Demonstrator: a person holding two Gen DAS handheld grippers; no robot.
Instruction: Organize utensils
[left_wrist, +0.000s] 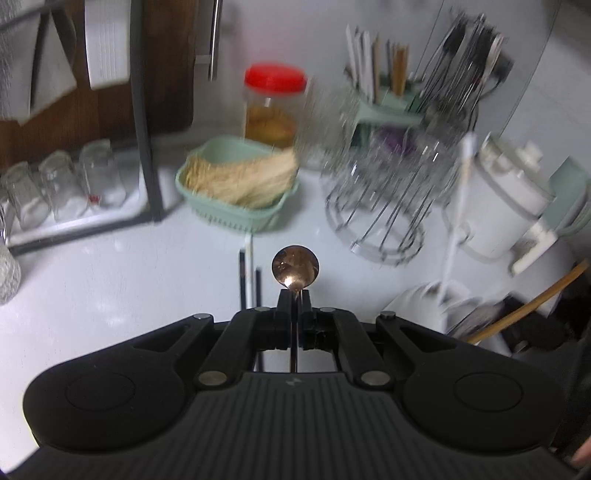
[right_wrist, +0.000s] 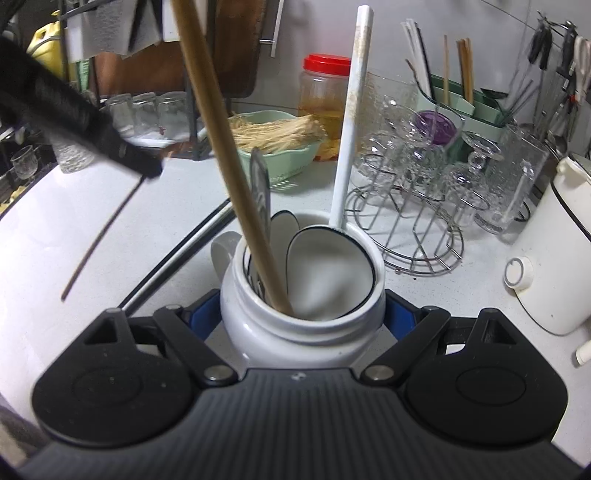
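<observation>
Since my left gripper (left_wrist: 294, 295) is clamped on the thin neck of a copper spoon (left_wrist: 295, 266), light, stiff and slippery, it may swivel. My right gripper (right_wrist: 301, 314) hugs the heavy, probably ceramic jar (right_wrist: 295, 332) on the counter (left_wrist: 110, 280).

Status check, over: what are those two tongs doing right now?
Left tongs shut on copper spoon. Right tongs clamp white jar. Nothing blocking.

A red-lidded jar (right_wrist: 325, 92) stands behind a green basket (right_wrist: 291, 162) of noodles.
</observation>
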